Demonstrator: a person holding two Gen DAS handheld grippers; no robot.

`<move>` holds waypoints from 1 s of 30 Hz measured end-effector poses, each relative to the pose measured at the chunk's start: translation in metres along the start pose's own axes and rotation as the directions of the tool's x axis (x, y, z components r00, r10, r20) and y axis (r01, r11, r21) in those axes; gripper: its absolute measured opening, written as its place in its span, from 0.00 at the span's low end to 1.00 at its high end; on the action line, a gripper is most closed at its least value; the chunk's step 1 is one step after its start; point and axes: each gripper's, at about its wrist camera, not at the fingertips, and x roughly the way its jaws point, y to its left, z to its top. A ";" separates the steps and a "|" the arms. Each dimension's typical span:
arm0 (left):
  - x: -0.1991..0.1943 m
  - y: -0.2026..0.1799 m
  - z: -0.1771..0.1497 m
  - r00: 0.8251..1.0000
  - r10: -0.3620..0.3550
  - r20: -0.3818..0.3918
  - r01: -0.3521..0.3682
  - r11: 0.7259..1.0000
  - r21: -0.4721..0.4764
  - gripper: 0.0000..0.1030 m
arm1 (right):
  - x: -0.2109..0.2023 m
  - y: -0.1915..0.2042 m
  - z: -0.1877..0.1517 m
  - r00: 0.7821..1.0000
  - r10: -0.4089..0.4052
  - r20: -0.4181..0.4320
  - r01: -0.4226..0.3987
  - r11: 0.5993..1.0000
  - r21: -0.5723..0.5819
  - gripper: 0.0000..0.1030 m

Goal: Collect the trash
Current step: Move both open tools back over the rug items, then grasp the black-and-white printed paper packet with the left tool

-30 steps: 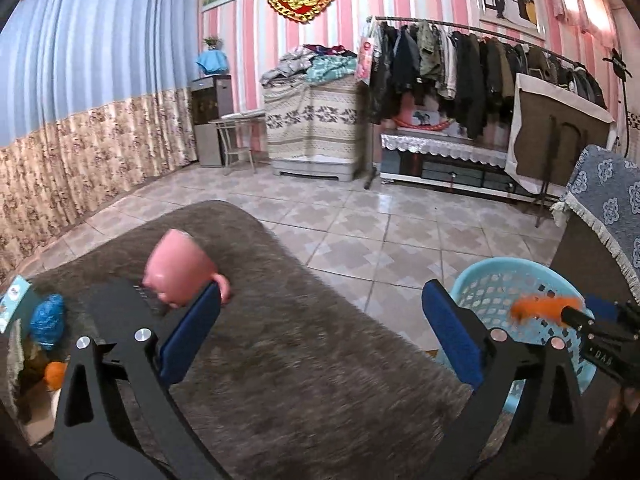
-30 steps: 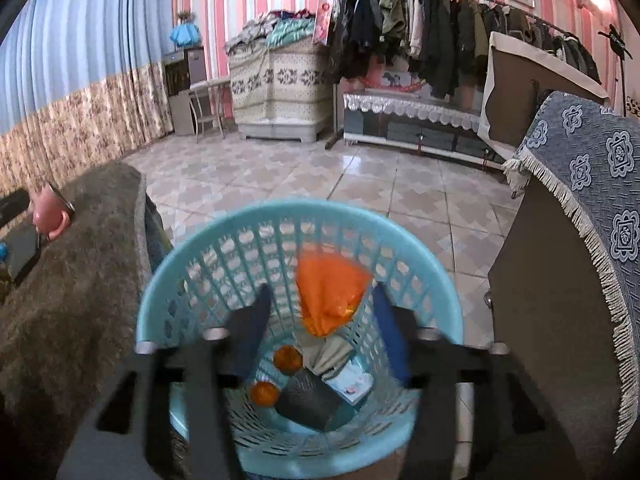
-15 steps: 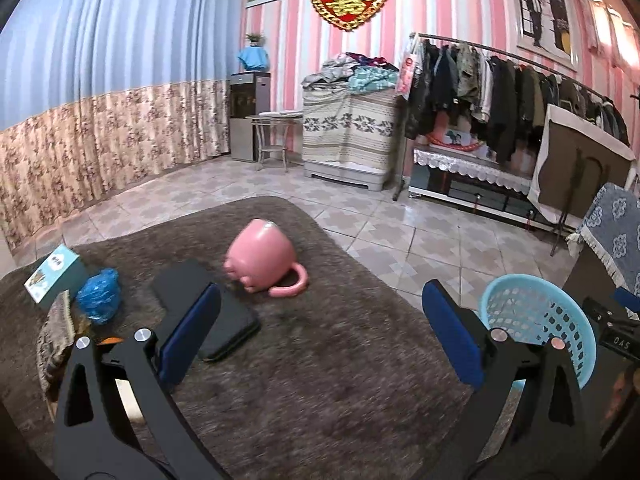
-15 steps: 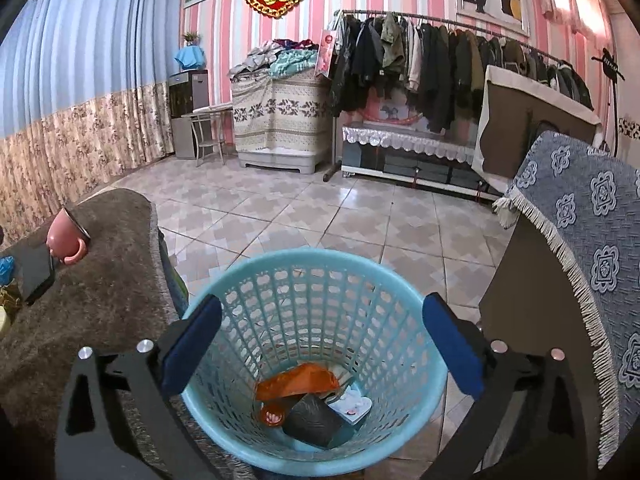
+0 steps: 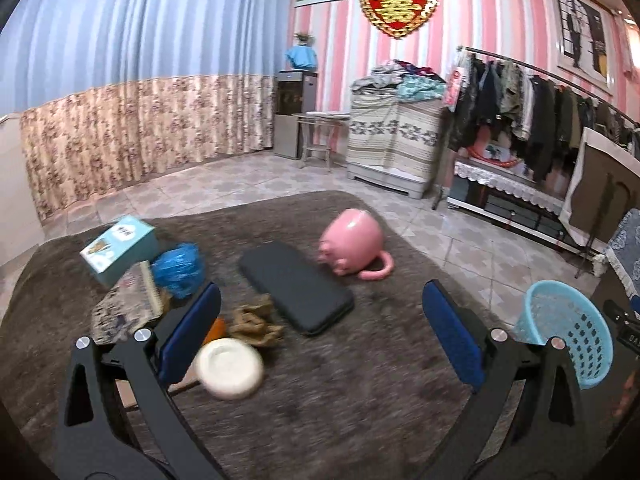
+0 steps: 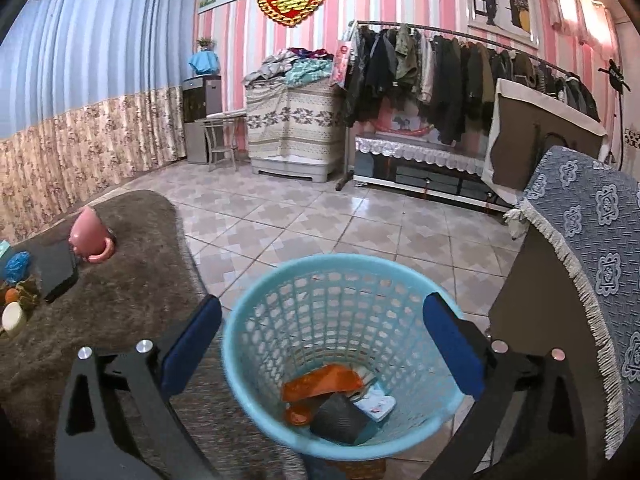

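The left claw is held wide and empty above a shaggy brown-covered desk, its blue-padded fingers angled forward and slightly down. Scattered trash is seen just ahead of it: a round cream lid, a crumpled tan wrapper, an orange scrap and a wrinkled blue bag. A flat black case and a glossy pink mug lying tipped over are set beyond. The right claw is likewise spread wide and empty, poised over a perforated light-blue plastic basket on the tiled floor beside the desk; an orange wrapper and a dark pouch are held in the basket's bottom.
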 end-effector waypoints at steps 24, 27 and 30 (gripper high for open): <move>-0.016 0.151 -0.055 0.962 0.248 -0.109 -0.261 0.959 -0.115 0.95 | 0.006 0.169 -0.037 0.966 0.253 -0.061 -0.260 0.932 -0.254 0.96; -0.006 0.167 -0.056 0.959 0.249 -0.134 -0.267 0.953 -0.143 0.95 | 0.009 0.180 -0.040 0.962 0.262 -0.076 -0.273 0.924 -0.267 0.96; 0.012 0.175 -0.052 0.956 0.248 -0.157 -0.271 0.951 -0.151 0.95 | 0.013 0.187 -0.040 0.958 0.272 -0.090 -0.286 0.920 -0.269 0.96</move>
